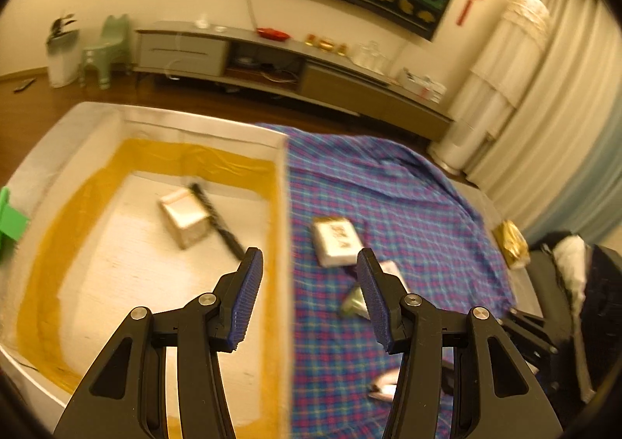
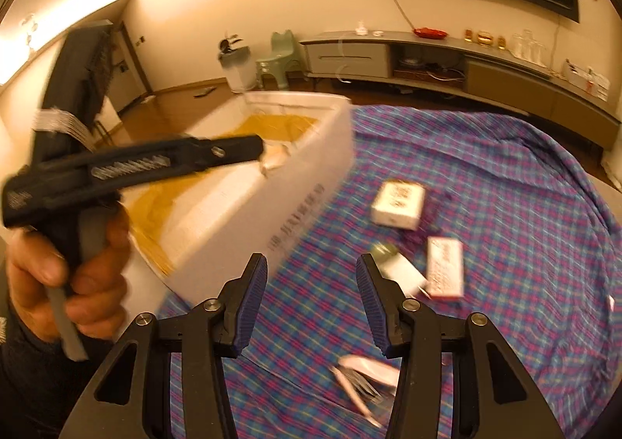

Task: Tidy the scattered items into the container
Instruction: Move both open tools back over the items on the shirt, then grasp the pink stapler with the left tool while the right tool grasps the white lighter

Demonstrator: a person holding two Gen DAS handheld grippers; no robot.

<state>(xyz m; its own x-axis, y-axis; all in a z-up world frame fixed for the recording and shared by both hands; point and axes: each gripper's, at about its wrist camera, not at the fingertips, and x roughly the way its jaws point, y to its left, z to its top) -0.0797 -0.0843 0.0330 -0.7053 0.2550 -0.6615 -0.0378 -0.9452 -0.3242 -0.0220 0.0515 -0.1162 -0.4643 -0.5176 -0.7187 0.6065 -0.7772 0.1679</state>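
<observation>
Left gripper (image 1: 309, 264): black linkage arms, round silver screws, blue ribbed pads (image 1: 248, 295). Right gripper (image 2: 311, 270): same build. Bare-skinned left hand (image 2: 70, 276), lower left of right-wrist frame.

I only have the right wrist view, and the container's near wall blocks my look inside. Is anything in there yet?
Observer: Yes. The left wrist view shows a small white carton lying on the floor of the container, with a dark stick beside it.
Operator: Is the left gripper carrying anything? I see it only side-on.
Observer: No. The left gripper is open, with nothing between its pads.
Operator: Any scattered item outside my frame?
Observer: A gold packet lies just past the right edge of the plaid cloth.
</observation>
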